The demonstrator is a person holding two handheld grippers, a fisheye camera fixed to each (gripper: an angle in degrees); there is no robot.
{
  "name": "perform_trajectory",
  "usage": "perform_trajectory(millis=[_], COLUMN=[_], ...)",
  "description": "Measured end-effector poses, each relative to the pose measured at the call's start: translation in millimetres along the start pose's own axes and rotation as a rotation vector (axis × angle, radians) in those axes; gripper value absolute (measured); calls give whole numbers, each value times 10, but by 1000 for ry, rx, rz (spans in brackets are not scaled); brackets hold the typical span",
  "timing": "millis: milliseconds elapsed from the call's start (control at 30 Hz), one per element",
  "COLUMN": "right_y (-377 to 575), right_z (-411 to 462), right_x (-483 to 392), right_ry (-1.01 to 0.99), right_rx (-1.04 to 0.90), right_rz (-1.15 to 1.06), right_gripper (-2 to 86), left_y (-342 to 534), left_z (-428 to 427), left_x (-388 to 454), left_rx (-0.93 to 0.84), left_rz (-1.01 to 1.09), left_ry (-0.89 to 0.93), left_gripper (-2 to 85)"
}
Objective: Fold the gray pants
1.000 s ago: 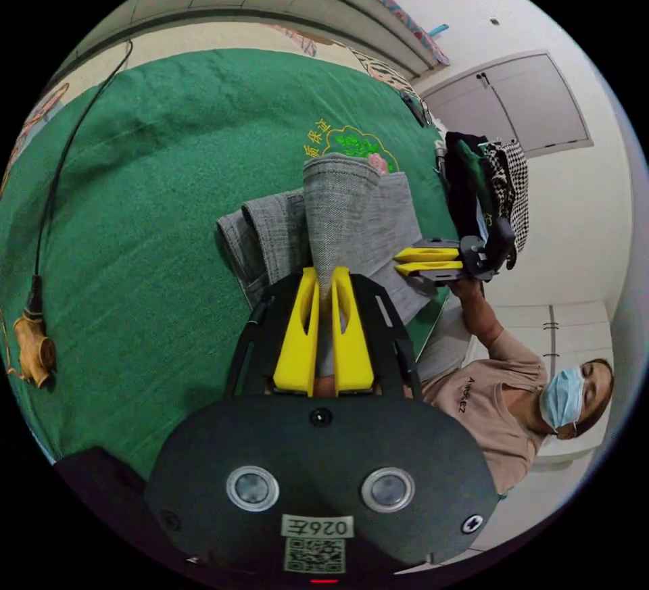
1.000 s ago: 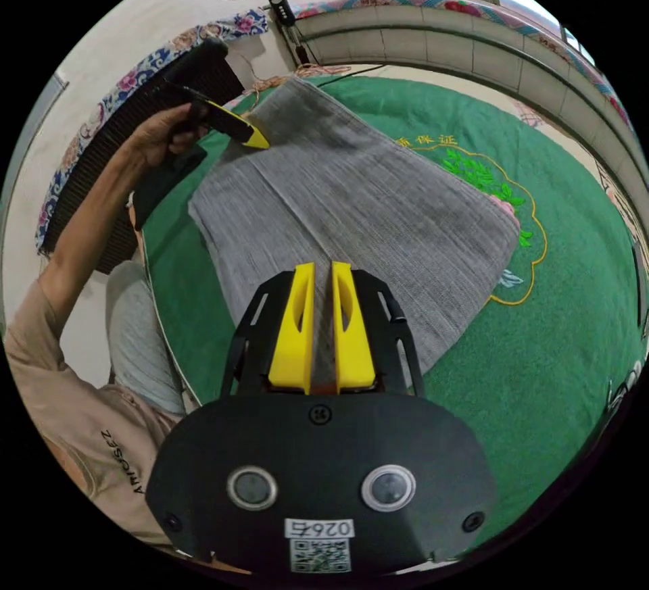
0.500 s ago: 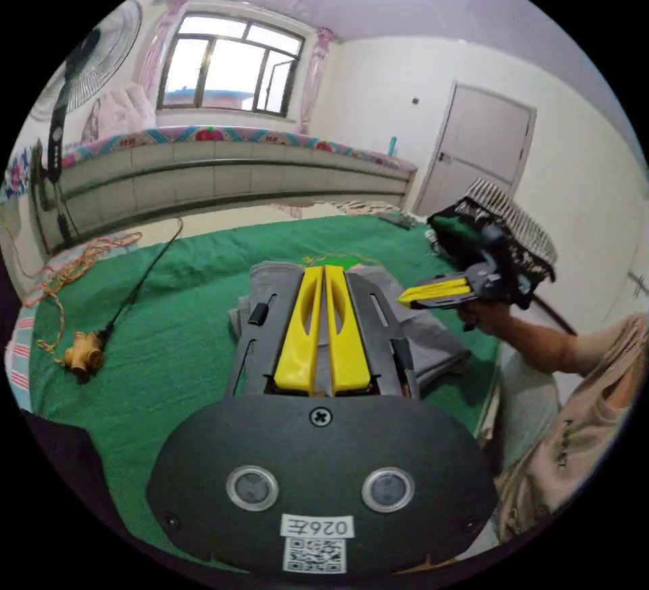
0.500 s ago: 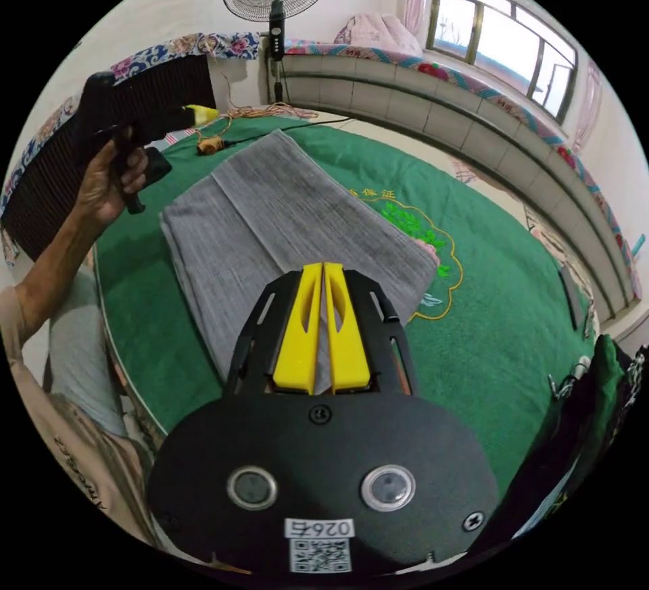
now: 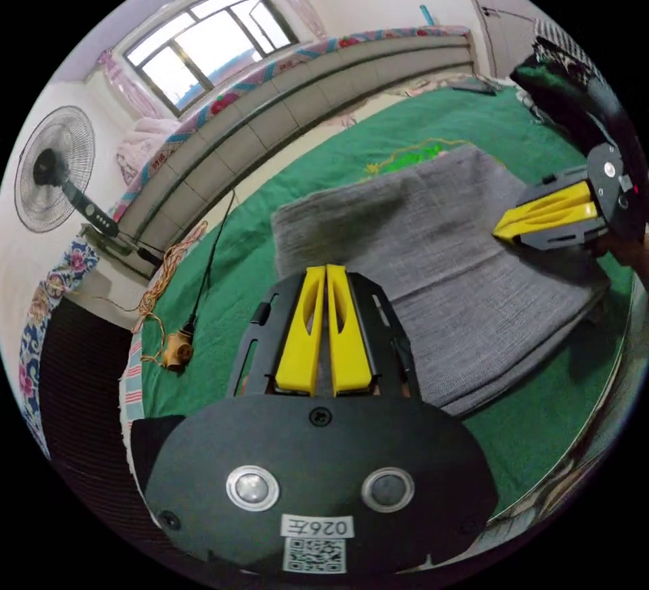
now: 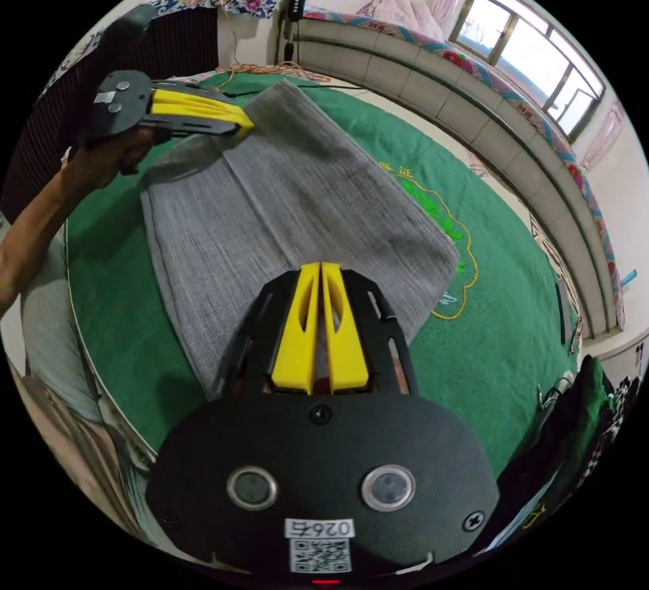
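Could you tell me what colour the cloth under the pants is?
Green cloth, clearest in the right gripper view.

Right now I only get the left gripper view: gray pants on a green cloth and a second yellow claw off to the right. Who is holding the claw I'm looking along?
Observer: In the right gripper view, a person's hand grips its handle.
Operator: Where does its tip sit?
Observer: The left claw, jaws together, has its tip at a corner of the folded gray pants, on the side opposite the other claw. I cannot tell whether it pinches cloth.
Operator: And the other claw, seen up close?
Observer: The right claw also has its jaws together, above the near edge of the pants.
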State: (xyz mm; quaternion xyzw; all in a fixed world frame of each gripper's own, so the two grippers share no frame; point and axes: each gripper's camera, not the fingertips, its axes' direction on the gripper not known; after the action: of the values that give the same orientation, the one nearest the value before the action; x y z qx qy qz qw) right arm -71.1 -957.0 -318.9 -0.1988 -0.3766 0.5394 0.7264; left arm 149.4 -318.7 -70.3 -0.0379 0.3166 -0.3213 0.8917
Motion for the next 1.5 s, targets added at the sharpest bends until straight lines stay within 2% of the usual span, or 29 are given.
perform_trajectory(millis=[67,100,133,200,233,300,367,467,500,600,667,767,867,967,1033,1133,1233,1300,1400,1500], right_y=[35,51,80,138,165,241,412,679,738,1061,1267,1409,1468,1523,1570,1681,1751,1776,1831,1946], right_z=[-117,-105,-1,-9,-65,-190,-425,-619,-631,-599,-490,-371,-416,-530,-550,-629,-700,-755,-949,-1180], right_x=[164,217,334,573,746,973,1272,1734,1840,2337,2612,2779,2855,2910,2944,3019,3034,3002,2948,2893], right_ry=[30,53,69,-40,-111,-132,-122,-161,-172,-336,-556,-693,-674,-688,-749,-778,-850,-875,-779,-764], right_rx=[16,4,-70,-39,-37,-16,57,111,112,124,110,55,46,77,83,110,162,170,117,107], right_rz=[29,34,33,109,171,231,309,450,493,696,770,792,776,728,708,716,716,700,649,653], right_gripper=[-14,-14,-15,-15,-15,-14,-12,-2,7,45,81,98,101,106,105,102,113,99,43,12], left_y=[73,114,191,330,357,449,571,660,693,745,735,672,555,407,339,323,211,103,-48,-140], left_z=[-59,146,410,452,479,410,283,295,362,617,726,884,1202,1209,1345,1509,1534,1504,1468,1543], left_x=[-250,-400,-528,-812,-1029,-1317,-1551,-1785,-1815,-1857,-1875,-1864,-1641,-1520,-1484,-1476,-1353,-1231,-1051,-930], left_rx=[53,-36,-107,-25,-39,26,113,149,174,137,94,24,-88,-92,-125,-103,-86,-85,-86,-80], left_rz=[-49,-67,-89,-209,-293,-400,-468,-472,-455,-472,-477,-454,-400,-366,-404,-449,-415,-379,-352,-397], left_ry=[7,40,151,280,378,436,413,500,568,696,690,689,824,750,874,959,942,904,849,917], left_gripper=[-7,-7,-7,-6,-5,-2,6,92,153,186,196,194,184,150,135,135,136,135,118,92])
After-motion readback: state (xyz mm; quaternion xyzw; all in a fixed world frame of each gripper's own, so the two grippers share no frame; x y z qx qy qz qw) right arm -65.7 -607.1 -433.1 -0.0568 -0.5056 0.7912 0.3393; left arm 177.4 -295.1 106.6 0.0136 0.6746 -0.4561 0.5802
